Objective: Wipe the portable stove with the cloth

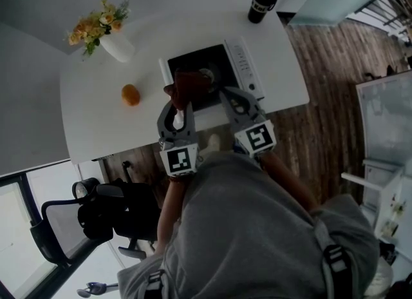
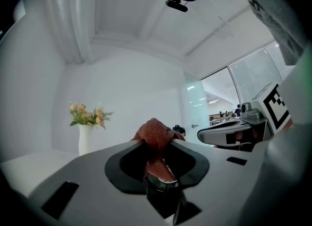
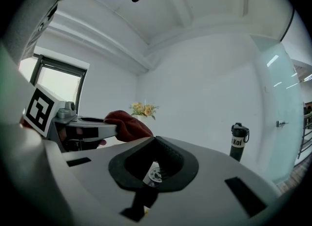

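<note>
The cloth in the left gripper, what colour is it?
The cloth is rust red, clearest in the left gripper view.

The left gripper (image 1: 181, 106) is a pale grey moulded plastic shell whose two curved jaws enclose an oval opening. Behind those jaws sits a white marker cube (image 1: 178, 160) printed with a black square pattern. The right gripper (image 1: 223, 93) is of the same grey make, with its own black-and-white cube (image 1: 259, 138) at its rear. In each gripper's own view a black rubbery lining (image 2: 122, 171) rims the hollow just behind the jaws. Black rectangular slots (image 2: 61, 198) are cut into the grey shell on either side. The person wears a loose grey top (image 1: 257, 227) crossed by a dark buckled strap (image 1: 335, 258).
</note>
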A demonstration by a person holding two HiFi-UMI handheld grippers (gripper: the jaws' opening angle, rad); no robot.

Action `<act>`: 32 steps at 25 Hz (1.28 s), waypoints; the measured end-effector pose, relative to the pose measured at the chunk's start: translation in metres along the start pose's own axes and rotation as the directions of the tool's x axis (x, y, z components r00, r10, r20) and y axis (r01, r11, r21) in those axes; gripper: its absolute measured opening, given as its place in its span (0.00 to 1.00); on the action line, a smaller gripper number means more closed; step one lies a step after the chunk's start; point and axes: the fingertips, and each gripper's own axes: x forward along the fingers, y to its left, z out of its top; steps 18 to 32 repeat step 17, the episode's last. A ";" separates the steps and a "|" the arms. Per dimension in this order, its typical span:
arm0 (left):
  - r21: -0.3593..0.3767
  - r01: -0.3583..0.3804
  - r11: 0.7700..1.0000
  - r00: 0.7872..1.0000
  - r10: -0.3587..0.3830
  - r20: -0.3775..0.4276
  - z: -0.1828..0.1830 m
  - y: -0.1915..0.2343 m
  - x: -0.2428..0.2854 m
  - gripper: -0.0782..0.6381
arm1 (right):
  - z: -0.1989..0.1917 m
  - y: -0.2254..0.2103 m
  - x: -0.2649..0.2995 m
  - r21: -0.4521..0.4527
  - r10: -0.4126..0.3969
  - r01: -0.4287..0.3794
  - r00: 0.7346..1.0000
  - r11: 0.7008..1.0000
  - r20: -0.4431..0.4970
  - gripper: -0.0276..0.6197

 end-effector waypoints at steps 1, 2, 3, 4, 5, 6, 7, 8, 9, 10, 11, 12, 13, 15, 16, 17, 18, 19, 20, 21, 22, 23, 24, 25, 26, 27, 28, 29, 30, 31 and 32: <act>0.003 0.002 1.000 1.000 -0.002 0.000 0.000 0.000 0.000 0.28 | 0.000 0.000 0.000 0.000 0.002 -0.002 1.000 1.000 -0.001 0.07; 0.004 0.002 1.000 1.000 -0.002 0.001 0.000 0.000 0.000 0.28 | -0.001 0.001 -0.001 -0.003 0.004 -0.004 1.000 1.000 -0.004 0.07; 0.001 0.002 1.000 1.000 -0.002 0.001 0.000 0.000 0.001 0.28 | -0.002 0.001 -0.001 -0.008 0.007 -0.007 1.000 1.000 -0.009 0.07; -0.003 0.000 1.000 1.000 0.000 0.001 0.000 0.001 0.001 0.28 | -0.003 0.001 -0.001 -0.014 0.009 -0.009 1.000 1.000 -0.012 0.07; -0.006 -0.001 1.000 1.000 0.001 0.001 0.000 0.001 0.001 0.28 | -0.003 0.001 -0.001 -0.018 0.011 -0.011 1.000 1.000 -0.015 0.07; -0.009 -0.002 1.000 1.000 0.002 0.001 0.000 0.001 0.002 0.28 | -0.004 0.001 -0.001 -0.017 0.012 -0.012 1.000 1.000 -0.016 0.07; -0.012 -0.002 1.000 1.000 0.003 0.001 0.000 0.002 0.002 0.28 | -0.005 0.001 -0.001 -0.015 0.013 -0.013 1.000 1.000 -0.018 0.07; -0.013 -0.002 1.000 1.000 0.002 0.001 -0.001 0.001 0.002 0.28 | -0.006 0.001 -0.001 -0.013 0.013 -0.013 1.000 1.000 -0.020 0.07; -0.014 -0.001 1.000 1.000 0.001 0.001 -0.001 0.001 0.003 0.28 | -0.007 0.001 -0.001 -0.014 0.014 -0.014 1.000 1.000 -0.022 0.07; -0.016 0.000 1.000 1.000 0.000 0.002 -0.001 0.001 0.003 0.28 | -0.008 0.001 -0.002 -0.014 0.014 -0.015 1.000 1.000 -0.025 0.07; -0.019 0.001 1.000 1.000 -0.001 0.004 -0.001 0.000 0.004 0.28 | -0.008 0.001 -0.002 -0.014 0.015 -0.016 1.000 1.000 -0.026 0.07; -0.024 0.000 1.000 1.000 0.000 0.006 0.000 0.000 0.004 0.28 | -0.008 0.001 -0.002 -0.012 0.016 -0.017 1.000 1.000 -0.025 0.07; -0.028 0.000 1.000 1.000 0.000 0.007 0.000 0.000 0.004 0.28 | -0.007 0.001 -0.002 -0.009 0.018 -0.019 1.000 1.000 -0.024 0.07; -0.027 0.003 1.000 1.000 -0.003 0.005 0.000 -0.002 0.005 0.28 | -0.005 0.001 -0.002 -0.010 0.022 -0.023 1.000 1.000 -0.021 0.07; -0.023 0.008 1.000 1.000 -0.008 0.004 -0.001 -0.003 0.005 0.28 | -0.005 0.001 -0.003 -0.010 0.023 -0.023 1.000 1.000 -0.018 0.07; -0.018 0.013 1.000 1.000 -0.013 0.004 -0.001 -0.005 0.005 0.28 | -0.004 0.001 -0.003 -0.011 0.023 -0.023 1.000 1.000 -0.014 0.07; -0.018 0.013 1.000 1.000 -0.013 0.004 -0.001 -0.005 0.005 0.28 | -0.004 0.001 -0.003 -0.011 0.023 -0.023 1.000 1.000 -0.014 0.07; -0.018 0.013 1.000 1.000 -0.013 0.004 -0.001 -0.005 0.005 0.28 | -0.004 0.001 -0.003 -0.011 0.023 -0.023 1.000 1.000 -0.014 0.07; -0.018 0.013 1.000 1.000 -0.013 0.004 -0.001 -0.005 0.005 0.28 | -0.004 0.001 -0.003 -0.011 0.023 -0.023 1.000 1.000 -0.014 0.07; -0.018 0.013 1.000 1.000 -0.013 0.004 -0.001 -0.005 0.005 0.28 | -0.004 0.001 -0.003 -0.011 0.023 -0.023 1.000 1.000 -0.014 0.07; -0.018 0.013 1.000 1.000 -0.013 0.004 -0.001 -0.005 0.005 0.28 | -0.004 0.001 -0.003 -0.011 0.023 -0.023 1.000 1.000 -0.014 0.07; -0.018 0.013 1.000 1.000 -0.013 0.004 -0.001 -0.005 0.005 0.28 | -0.004 0.001 -0.003 -0.011 0.023 -0.023 1.000 1.000 -0.014 0.07; -0.018 0.013 1.000 1.000 -0.013 0.004 -0.001 -0.005 0.005 0.28 | -0.004 0.001 -0.003 -0.011 0.023 -0.023 1.000 1.000 -0.014 0.07; -0.018 0.013 1.000 1.000 -0.013 0.004 -0.001 -0.005 0.005 0.28 | -0.004 0.001 -0.003 -0.011 0.023 -0.023 1.000 1.000 -0.014 0.07; -0.018 0.013 1.000 1.000 -0.013 0.004 -0.001 -0.005 0.005 0.28 | -0.004 0.001 -0.003 -0.011 0.023 -0.023 1.000 1.000 -0.014 0.07; -0.018 0.013 1.000 1.000 -0.013 0.004 -0.001 -0.005 0.005 0.28 | -0.004 0.001 -0.003 -0.011 0.023 -0.023 1.000 1.000 -0.014 0.07; -0.018 0.013 1.000 1.000 -0.013 0.004 -0.001 -0.005 0.005 0.28 | -0.004 0.001 -0.003 -0.011 0.023 -0.023 1.000 1.000 -0.014 0.07; -0.018 0.013 1.000 1.000 -0.013 0.004 -0.001 -0.005 0.005 0.28 | -0.004 0.001 -0.003 -0.011 0.023 -0.023 1.000 1.000 -0.014 0.07; -0.018 0.013 1.000 1.000 -0.013 0.004 -0.001 -0.005 0.005 0.28 | -0.004 0.001 -0.003 -0.011 0.023 -0.023 1.000 1.000 -0.014 0.07; -0.018 0.013 1.000 1.000 -0.013 0.004 -0.001 -0.005 0.005 0.28 | -0.004 0.001 -0.003 -0.011 0.023 -0.023 1.000 1.000 -0.014 0.07; -0.018 0.013 1.000 1.000 -0.013 0.004 -0.001 -0.005 0.005 0.28 | -0.004 0.001 -0.003 -0.011 0.023 -0.023 1.000 1.000 -0.014 0.07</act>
